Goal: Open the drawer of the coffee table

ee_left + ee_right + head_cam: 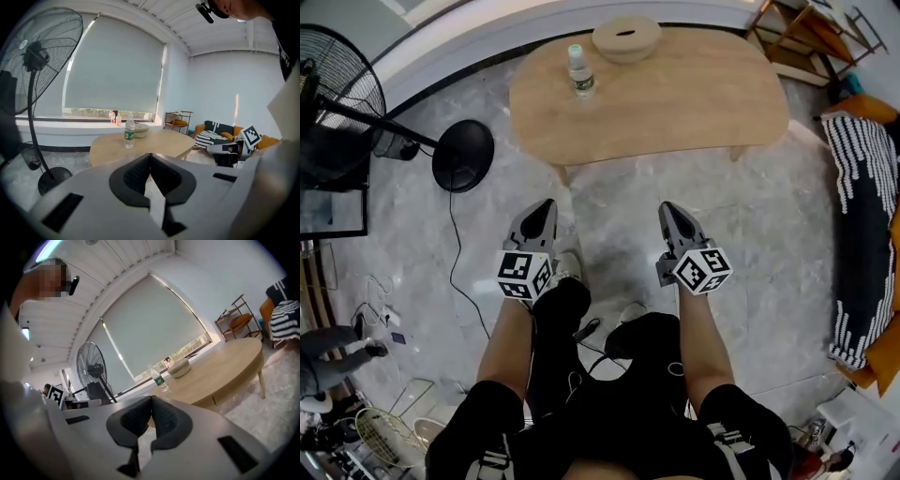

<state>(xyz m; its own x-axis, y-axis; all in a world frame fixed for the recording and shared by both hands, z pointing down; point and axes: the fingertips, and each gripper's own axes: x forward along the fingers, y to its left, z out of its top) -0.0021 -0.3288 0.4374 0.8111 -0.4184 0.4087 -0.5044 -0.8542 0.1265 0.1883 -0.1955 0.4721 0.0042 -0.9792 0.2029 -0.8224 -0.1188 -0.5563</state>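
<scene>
The coffee table stands at the far side of the grey stone floor, well apart from both grippers and straight ahead of them. Its top is pale wood with rounded ends. On the far left part of the top stands a small clear bottle with a green label, upright, and just beyond it to the right sits a round beige bowl. From above the drawer cannot be made out. In the right gripper view the table's side shows a thin upright seam below the top, and whether that is the drawer's edge cannot be told.

The left gripper and the right gripper are held side by side over the bare floor, near the person's knees, both pointing toward the table. Each carries a cube with square markers at its near end, the left one and the right one. In the left gripper view the dark pads meet at their tips with nothing between them. The right gripper view shows the same: jaws together and empty.

To the left stands a black fan on a round base. At the right edge lies a black-and-white striped cushion.
</scene>
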